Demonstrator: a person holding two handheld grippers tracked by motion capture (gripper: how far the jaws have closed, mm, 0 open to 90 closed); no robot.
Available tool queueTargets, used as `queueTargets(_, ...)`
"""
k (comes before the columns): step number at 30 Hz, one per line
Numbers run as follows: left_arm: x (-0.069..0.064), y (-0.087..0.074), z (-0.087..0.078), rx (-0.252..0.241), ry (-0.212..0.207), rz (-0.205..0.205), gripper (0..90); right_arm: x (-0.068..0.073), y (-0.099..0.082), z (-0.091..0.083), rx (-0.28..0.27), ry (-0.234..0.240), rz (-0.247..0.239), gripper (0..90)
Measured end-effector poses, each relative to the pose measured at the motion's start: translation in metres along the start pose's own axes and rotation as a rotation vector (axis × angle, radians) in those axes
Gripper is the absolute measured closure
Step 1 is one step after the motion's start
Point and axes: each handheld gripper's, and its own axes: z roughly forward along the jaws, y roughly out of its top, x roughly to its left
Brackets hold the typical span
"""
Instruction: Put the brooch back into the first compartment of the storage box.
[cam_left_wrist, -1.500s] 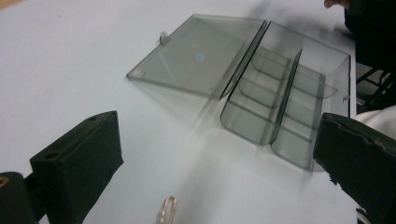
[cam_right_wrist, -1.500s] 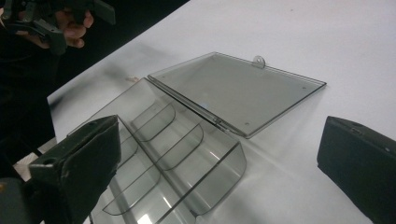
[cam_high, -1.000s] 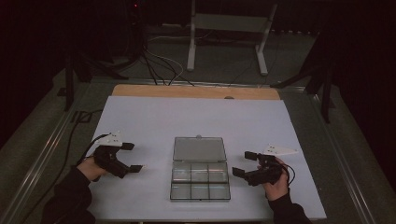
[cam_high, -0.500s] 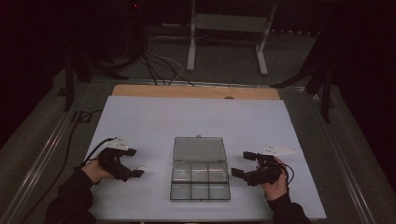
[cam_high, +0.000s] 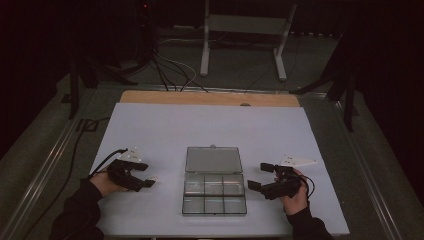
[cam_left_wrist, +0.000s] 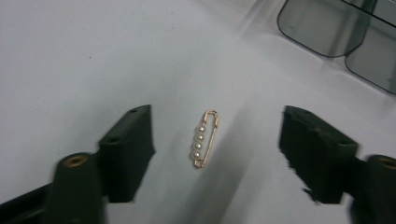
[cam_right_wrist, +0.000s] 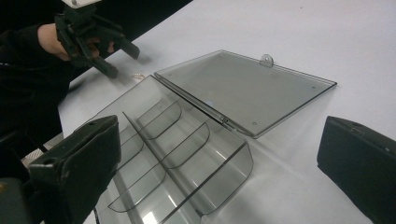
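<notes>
A gold safety pin with small pearls (cam_left_wrist: 204, 139) lies flat on the white sheet. My left gripper (cam_left_wrist: 217, 135) hangs over it with a jaw on each side. Its jaws have just been closing, but neither pad touches the pin. In the high view the left gripper (cam_high: 149, 175) sits left of the clear compartment box (cam_high: 215, 213), whose lid (cam_high: 213, 160) lies open behind it. My right gripper (cam_high: 256, 176) rests open to the right of the box, empty. In the right gripper view its jaws (cam_right_wrist: 219, 140) frame the box tray (cam_right_wrist: 205, 186), with the left gripper (cam_right_wrist: 123, 63) and the pin (cam_right_wrist: 137, 74) beyond.
The white sheet (cam_high: 210, 125) covers the table, with a wooden strip (cam_high: 210, 98) along its far edge. Cables (cam_high: 165, 70) and a metal stand (cam_high: 242, 45) lie on the dark floor behind. The box's several compartments hold nothing.
The left gripper's jaws have narrowed around the pin, and that hand has shifted only slightly. The right hand and the box have not moved.
</notes>
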Motion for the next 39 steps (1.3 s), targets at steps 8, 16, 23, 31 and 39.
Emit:
queueTargets(8,0.0,-0.001,0.006,0.027,-0.004,0.024,46.8,0.0,0.0,0.0,0.002,0.001,-0.004,0.0)
queueTargets(16,0.003,-0.002,0.01,0.037,0.02,0.02,61.0,0.0,0.0,0.001,0.006,0.008,-0.003,0.0)
queueTargets(23,0.005,-0.002,0.011,0.028,0.022,0.015,68.4,-0.001,0.0,0.001,0.001,0.01,0.001,0.0)
queueTargets(31,0.005,-0.002,0.015,0.051,0.005,0.009,71.8,-0.002,0.0,0.001,0.003,0.013,0.005,0.0)
queueTargets(39,0.005,-0.002,0.016,0.058,0.003,0.009,80.0,-0.002,-0.001,0.001,0.005,0.014,0.007,0.0)
